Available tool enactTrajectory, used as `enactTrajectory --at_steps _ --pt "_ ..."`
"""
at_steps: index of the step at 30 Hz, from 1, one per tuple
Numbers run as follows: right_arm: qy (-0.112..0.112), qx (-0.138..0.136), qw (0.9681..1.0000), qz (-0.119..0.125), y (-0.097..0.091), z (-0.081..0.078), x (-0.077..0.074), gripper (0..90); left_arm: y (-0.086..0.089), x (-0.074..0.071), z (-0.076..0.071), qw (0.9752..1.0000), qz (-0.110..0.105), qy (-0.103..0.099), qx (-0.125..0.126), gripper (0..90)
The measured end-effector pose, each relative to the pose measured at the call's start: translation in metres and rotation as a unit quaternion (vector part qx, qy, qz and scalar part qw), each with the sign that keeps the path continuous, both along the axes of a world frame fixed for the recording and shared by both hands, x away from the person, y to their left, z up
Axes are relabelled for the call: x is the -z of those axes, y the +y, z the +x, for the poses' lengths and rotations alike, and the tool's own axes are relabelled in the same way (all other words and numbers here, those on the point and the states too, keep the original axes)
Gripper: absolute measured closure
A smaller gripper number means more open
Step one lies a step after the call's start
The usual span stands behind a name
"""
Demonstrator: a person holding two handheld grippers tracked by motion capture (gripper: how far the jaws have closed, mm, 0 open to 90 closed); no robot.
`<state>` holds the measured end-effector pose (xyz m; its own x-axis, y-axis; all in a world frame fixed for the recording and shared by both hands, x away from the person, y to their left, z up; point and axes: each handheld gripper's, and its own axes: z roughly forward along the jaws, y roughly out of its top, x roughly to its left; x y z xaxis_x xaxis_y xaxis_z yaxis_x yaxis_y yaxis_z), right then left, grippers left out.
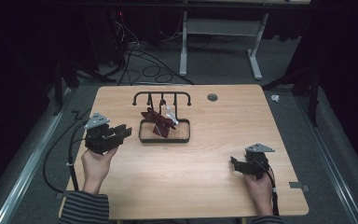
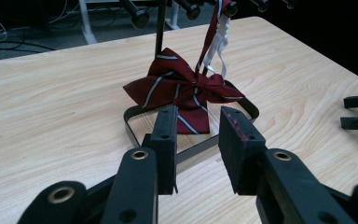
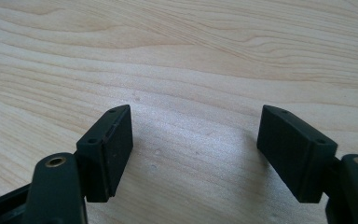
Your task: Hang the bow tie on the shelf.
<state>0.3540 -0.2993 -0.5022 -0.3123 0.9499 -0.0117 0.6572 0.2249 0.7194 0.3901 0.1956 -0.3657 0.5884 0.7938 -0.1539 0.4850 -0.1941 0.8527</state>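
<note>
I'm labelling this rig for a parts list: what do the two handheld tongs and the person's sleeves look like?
Both the left tongs and right tongs are black, with flat rectangular pads on bolted arms. Each carries a grey three-cornered plate and trails a black cable. The sleeves are dark with light stripes.

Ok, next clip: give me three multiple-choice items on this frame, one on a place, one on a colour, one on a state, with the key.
1. Where does the bow tie hang?
A. on the rack over the tray
B. flat on the table's right corner
C. between the right gripper's pads

2. What colour is the bow tie?
A. plain yellow
B. dark red with pale stripes
C. green

3. How do the jaws of the left gripper stand?
A. clamped on the bow tie
B. clamped on the tray's rim
C. apart, with nothing between them

Key: 1 A, its white strap runs up to a peg of the rack; 2 B, the left gripper view shows the stripes; 3 C, bare table shows in the gap, short of the tie.
</note>
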Motion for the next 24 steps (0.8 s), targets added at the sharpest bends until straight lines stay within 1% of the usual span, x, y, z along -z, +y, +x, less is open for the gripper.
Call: enactTrajectory --at_steps 7,12,24 --pt "0.000 0.000 1.0000 0.000 0.000 0.000 0.000 27.8 0.005 0.007 -0.005 0.9999 -0.003 0.009 -0.006 68.0" --pt "0.000 0.000 1.0000 0.000 0.000 0.000 0.000 27.8 0.008 0.009 -0.008 0.9999 -0.005 0.009 -0.010 67.6" --pt "0.000 0.000 1.0000 0.000 0.000 0.000 0.000 27.8 0.012 0.019 -0.014 0.9996 -0.012 0.021 -0.015 66.9"
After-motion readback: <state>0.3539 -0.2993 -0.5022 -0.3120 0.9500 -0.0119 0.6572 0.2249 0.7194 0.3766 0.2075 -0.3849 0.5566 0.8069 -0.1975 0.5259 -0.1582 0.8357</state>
